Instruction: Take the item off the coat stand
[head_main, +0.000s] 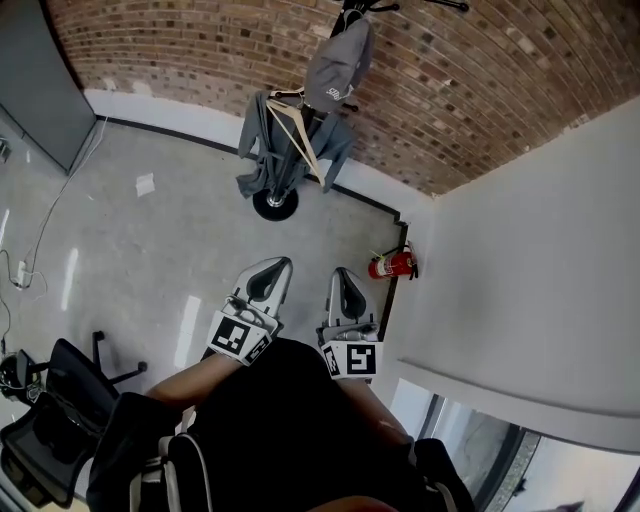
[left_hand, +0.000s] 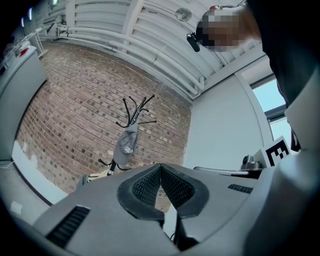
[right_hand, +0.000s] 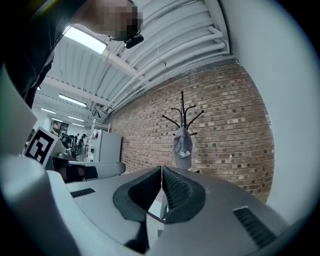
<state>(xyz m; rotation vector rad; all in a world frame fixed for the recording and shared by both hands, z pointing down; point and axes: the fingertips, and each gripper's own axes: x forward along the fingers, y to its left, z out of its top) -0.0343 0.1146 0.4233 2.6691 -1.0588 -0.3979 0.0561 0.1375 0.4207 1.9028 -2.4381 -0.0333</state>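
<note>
A black coat stand (head_main: 276, 203) rises in front of the brick wall. A grey cap (head_main: 338, 62) hangs near its top, and a grey garment (head_main: 270, 150) on a wooden hanger hangs lower down. The cap (left_hand: 127, 144) shows far off in the left gripper view, and the cap (right_hand: 183, 148) shows the same way in the right gripper view. My left gripper (head_main: 265, 272) and right gripper (head_main: 347, 287) are held side by side close to my body, well short of the stand. Both are shut with nothing between their jaws.
A red fire extinguisher (head_main: 392, 264) stands on the floor by the white wall's corner. A black office chair (head_main: 55, 400) is at the lower left, and a cable (head_main: 45, 235) trails across the grey floor on the left.
</note>
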